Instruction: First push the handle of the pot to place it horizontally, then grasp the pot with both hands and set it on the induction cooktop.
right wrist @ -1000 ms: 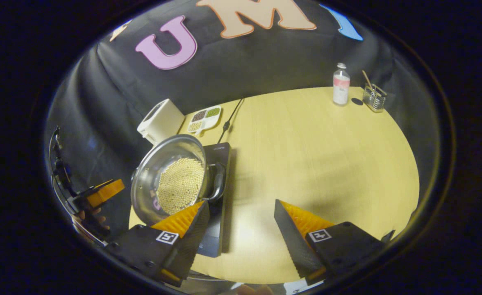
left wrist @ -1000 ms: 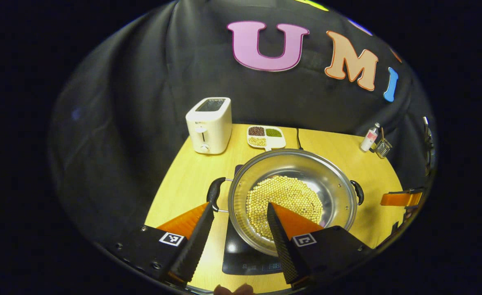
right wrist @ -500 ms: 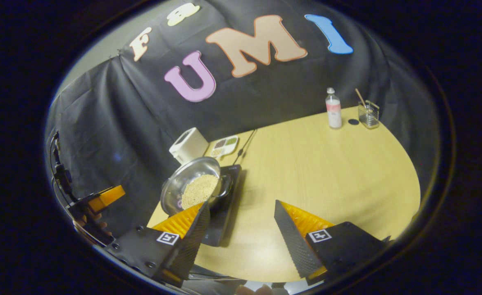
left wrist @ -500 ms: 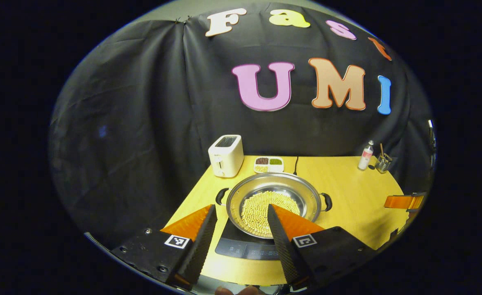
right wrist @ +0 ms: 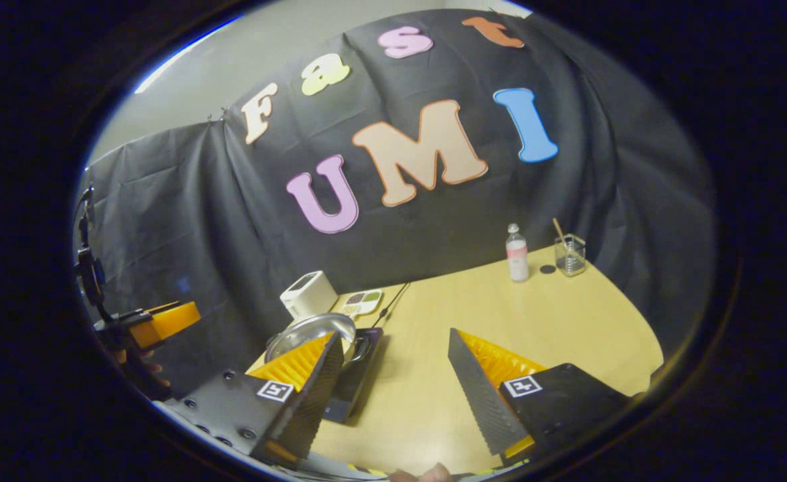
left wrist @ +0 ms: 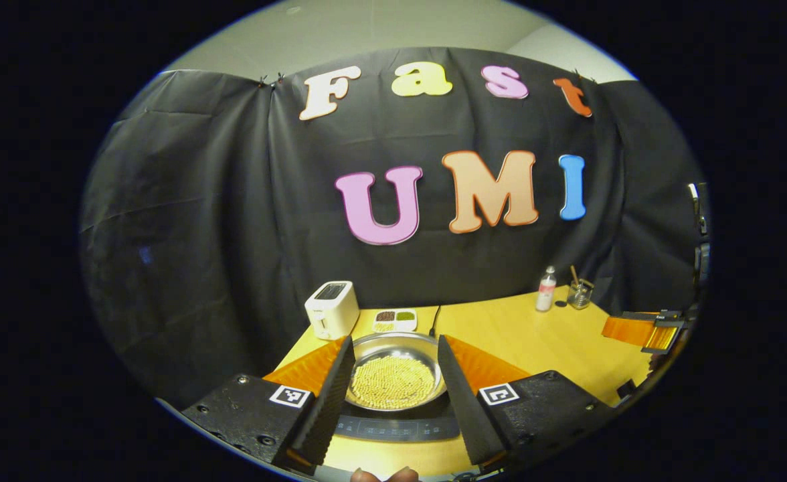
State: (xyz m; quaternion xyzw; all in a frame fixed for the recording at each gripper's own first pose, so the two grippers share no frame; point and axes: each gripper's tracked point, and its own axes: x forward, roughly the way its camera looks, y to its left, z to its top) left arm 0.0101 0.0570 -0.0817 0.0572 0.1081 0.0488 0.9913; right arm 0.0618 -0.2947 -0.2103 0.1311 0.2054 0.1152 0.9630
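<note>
A steel pot (left wrist: 393, 375) holding pale yellow beans sits on the black induction cooktop (left wrist: 393, 427) at the near left of the wooden table. My left gripper (left wrist: 394, 341) is open and empty, well back from the pot, and its fingers hide both pot handles. In the right gripper view the pot (right wrist: 310, 327) shows at the left on the cooktop (right wrist: 355, 381), with one black handle (right wrist: 361, 349) facing the table's middle. My right gripper (right wrist: 393, 335) is open, empty, and off to the pot's right. The other gripper (right wrist: 159, 321) is held at the far left.
A white toaster (left wrist: 332, 309) and a divided dish of beans (left wrist: 394, 319) stand behind the pot, with a black cable (left wrist: 435, 312) running back. A bottle (left wrist: 546, 289) and a glass holder (left wrist: 579, 293) stand at the far right. The wooden table (right wrist: 514, 321) stretches right.
Both grippers have drawn back and risen away from the pot, so it looks smaller and lower. The pot stays on the cooktop. Both stay open.
</note>
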